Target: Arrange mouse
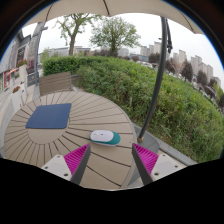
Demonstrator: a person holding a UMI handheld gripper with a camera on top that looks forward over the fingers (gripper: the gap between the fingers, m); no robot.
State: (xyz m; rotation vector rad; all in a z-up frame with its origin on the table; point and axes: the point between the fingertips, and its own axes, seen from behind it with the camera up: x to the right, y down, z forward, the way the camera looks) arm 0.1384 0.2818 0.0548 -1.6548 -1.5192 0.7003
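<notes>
Two pads: pink, one on each inner face of the gripper (110,160), seen low in the gripper view over the near edge of the tabletop.
Tabletop (70,140): round, made of pale wooden slats, outdoors.
Mouse pad (48,116): dark blue, rectangular, lying flat on the slats, ahead of the left finger and well left of the mouse.
Chair (57,82): wooden, at the far side of the tabletop, beyond the mouse pad.
Mouse (102,135): white, resting on the slats just ahead of the fingers, roughly in line with the gap between them, apart from the mouse pad.
Teal thing (115,139): touching the mouse on its right side; what it is cannot be told.
Jaws: spread wide, nothing between them, both pads clear of the mouse.
Pole (156,85): dark, slanting up from beside the right finger.
Hedge (150,90): green, beyond the tabletop, running off to the right.
Trees (112,35): past the hedge, with pale buildings behind.
</notes>
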